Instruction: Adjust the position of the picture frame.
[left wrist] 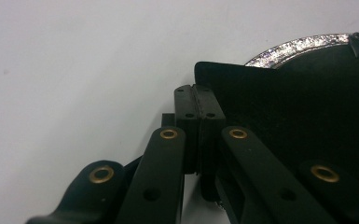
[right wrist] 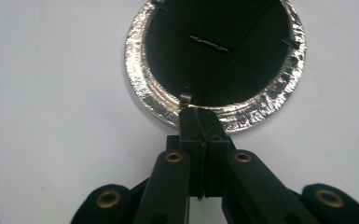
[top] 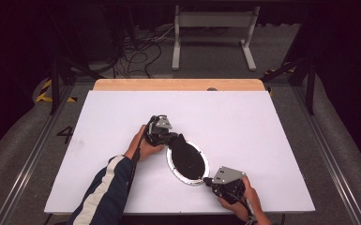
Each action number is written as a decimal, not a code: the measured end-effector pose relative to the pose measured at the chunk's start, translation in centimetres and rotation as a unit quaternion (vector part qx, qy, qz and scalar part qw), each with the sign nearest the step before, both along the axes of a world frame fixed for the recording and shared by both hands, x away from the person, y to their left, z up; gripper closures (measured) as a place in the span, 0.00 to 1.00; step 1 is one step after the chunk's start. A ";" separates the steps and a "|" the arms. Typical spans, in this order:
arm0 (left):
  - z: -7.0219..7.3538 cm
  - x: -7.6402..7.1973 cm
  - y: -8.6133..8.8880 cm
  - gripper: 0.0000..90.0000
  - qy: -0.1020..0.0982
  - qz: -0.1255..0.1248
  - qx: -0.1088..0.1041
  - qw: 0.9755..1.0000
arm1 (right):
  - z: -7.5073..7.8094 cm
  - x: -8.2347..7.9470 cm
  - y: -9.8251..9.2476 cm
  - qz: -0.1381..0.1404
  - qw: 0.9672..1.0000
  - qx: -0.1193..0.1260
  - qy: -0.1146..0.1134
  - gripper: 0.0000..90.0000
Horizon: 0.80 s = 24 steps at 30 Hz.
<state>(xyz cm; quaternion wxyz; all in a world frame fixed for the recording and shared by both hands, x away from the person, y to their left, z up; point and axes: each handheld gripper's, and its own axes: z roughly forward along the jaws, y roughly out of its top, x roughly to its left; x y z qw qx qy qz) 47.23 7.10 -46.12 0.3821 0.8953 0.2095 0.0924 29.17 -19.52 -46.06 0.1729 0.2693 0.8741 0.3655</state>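
1. A round black disc (top: 186, 157) with a crinkled silver foil rim (right wrist: 142, 95) lay on the white tabletop (top: 244, 126).
2. The left gripper (top: 171, 139) was clamped on a raised black flap (left wrist: 261, 93).
3. The right gripper (top: 207, 180) pinched the rim's near edge.

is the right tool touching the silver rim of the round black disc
Touching: the right gripper view shows the right tool shut on the silver foil rim of the round black disc.

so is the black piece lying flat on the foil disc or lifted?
Lifted at one side: the left gripper pinches the black piece, and its edge stands up off the foil disc.
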 end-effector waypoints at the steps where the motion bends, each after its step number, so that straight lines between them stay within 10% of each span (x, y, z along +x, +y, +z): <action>1: 0.0 -0.1 0.2 1.00 -0.002 0.002 0.002 1.000 | 0.0 0.2 -0.1 -0.002 1.000 0.010 0.009 1.00; 24: 0.0 -0.7 1.2 1.00 0.011 0.008 0.002 1.000 | -0.2 -1.1 2.6 0.010 1.000 0.014 0.008 1.00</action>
